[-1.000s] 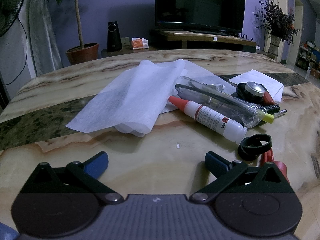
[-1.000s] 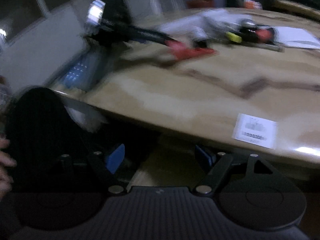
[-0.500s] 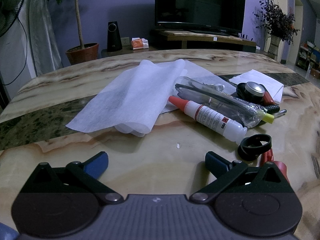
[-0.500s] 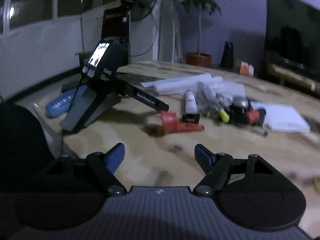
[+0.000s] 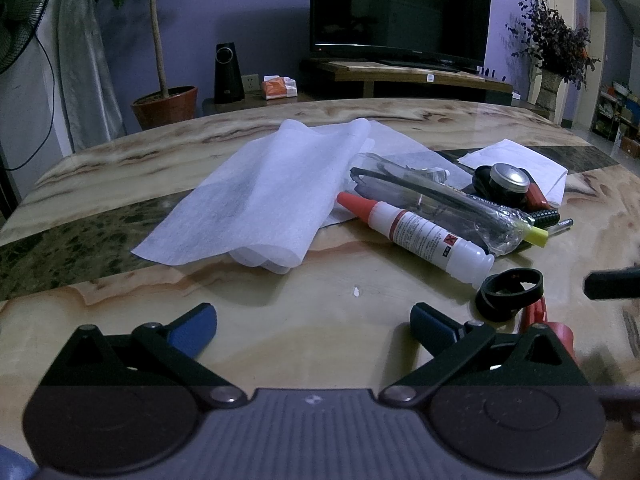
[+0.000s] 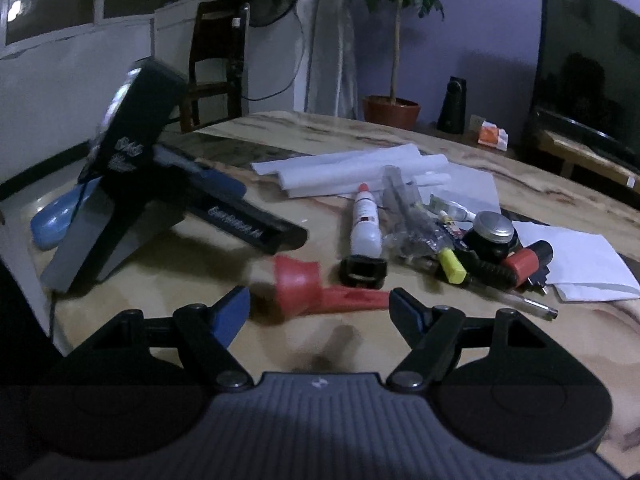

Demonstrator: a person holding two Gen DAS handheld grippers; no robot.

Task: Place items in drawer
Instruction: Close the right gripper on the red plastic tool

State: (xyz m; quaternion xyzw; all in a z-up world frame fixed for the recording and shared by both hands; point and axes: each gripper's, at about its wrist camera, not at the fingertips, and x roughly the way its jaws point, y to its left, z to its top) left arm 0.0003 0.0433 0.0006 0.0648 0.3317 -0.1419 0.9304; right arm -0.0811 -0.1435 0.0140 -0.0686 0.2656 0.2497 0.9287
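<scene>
Both tools wide apart, nothing in them

My right tool sits over the red funnel lying on the table; left tool faces the glue bottle.

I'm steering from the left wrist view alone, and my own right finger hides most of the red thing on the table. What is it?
Observer: A red funnel-shaped tool with a flat handle. It lies on its side on the table, with its wide end toward the left gripper.
Operator: Is the right gripper on it?
Observer: No. The right gripper is open and empty, and the tool lies just beyond its fingertips.
Operator: Anything beside my gripper's body?
Observer: Yes, a blue rounded object lies by the table's edge. Your view shows only a corner of it.
</scene>
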